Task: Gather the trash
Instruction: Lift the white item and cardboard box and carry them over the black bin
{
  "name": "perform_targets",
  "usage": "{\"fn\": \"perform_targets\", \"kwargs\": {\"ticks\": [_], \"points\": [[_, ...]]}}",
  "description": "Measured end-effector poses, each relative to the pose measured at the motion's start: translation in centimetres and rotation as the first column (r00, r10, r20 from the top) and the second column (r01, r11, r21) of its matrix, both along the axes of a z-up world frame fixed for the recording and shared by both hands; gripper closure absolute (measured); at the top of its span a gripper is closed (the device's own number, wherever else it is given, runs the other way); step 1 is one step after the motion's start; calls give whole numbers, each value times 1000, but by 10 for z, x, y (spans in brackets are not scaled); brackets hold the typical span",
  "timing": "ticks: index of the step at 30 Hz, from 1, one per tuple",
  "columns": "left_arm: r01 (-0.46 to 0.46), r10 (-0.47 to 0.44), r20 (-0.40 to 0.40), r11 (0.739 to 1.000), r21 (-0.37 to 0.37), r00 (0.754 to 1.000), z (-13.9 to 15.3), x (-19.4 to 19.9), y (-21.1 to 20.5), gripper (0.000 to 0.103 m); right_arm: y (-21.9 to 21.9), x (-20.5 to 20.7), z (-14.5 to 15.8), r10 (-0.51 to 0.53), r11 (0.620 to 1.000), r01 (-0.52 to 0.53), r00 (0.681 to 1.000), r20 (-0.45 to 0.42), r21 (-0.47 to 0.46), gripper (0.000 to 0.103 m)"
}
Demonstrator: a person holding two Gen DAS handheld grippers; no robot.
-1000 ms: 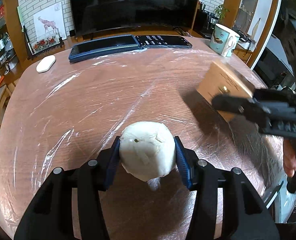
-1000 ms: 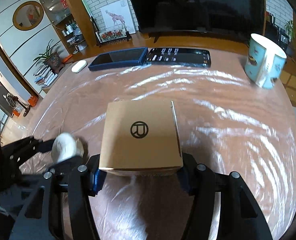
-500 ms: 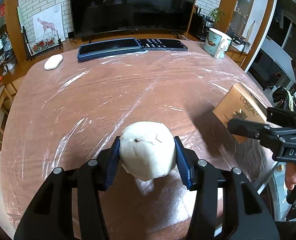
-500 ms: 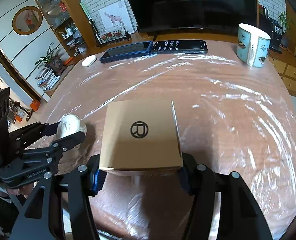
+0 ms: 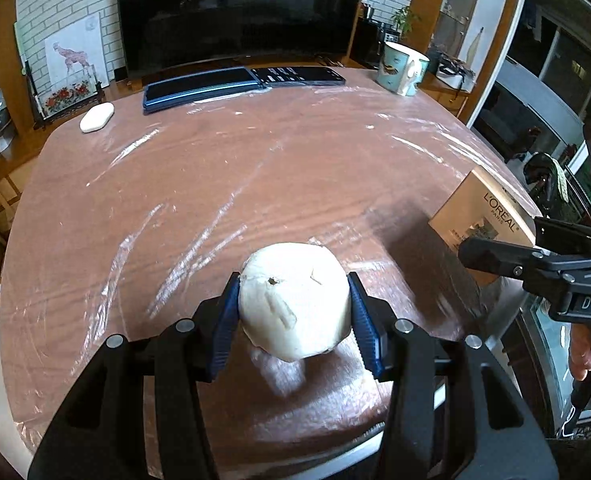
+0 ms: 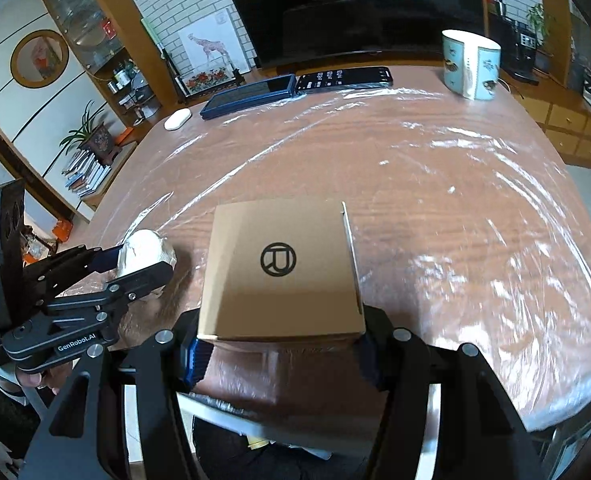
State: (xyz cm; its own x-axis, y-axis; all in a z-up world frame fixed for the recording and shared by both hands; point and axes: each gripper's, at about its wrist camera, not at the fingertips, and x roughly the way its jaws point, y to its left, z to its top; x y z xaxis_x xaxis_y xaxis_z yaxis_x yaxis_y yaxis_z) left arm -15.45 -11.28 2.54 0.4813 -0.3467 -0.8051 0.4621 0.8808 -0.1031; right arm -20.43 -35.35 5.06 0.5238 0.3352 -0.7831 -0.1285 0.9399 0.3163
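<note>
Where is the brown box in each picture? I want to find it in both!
Left wrist view: the brown box is at the right edge, tilted, held by the right gripper.
Right wrist view: the box fills the lower middle, clamped in that gripper's fingers.
Shared landmark: the blue-green mug on the table's far right corner.
</note>
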Motion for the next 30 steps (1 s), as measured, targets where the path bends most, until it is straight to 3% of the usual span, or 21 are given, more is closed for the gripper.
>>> {"fn": "perform_targets", "kwargs": {"ticks": [8, 18, 30], "points": [[-6, 6, 11, 1000, -6, 1000, 6, -21, 1, 51, -3, -18, 5, 15, 1000, -16, 1000, 16, 14, 45], [-72, 72, 15, 997, -16, 997, 13, -56, -6, 51, -8, -53, 13, 111, 993, -112, 993, 28, 38, 45], [-100, 100, 4, 995, 8, 995, 9, -108, -11, 51, -13, -104, 5, 179, 984, -179, 984, 6, 24, 45]]}}
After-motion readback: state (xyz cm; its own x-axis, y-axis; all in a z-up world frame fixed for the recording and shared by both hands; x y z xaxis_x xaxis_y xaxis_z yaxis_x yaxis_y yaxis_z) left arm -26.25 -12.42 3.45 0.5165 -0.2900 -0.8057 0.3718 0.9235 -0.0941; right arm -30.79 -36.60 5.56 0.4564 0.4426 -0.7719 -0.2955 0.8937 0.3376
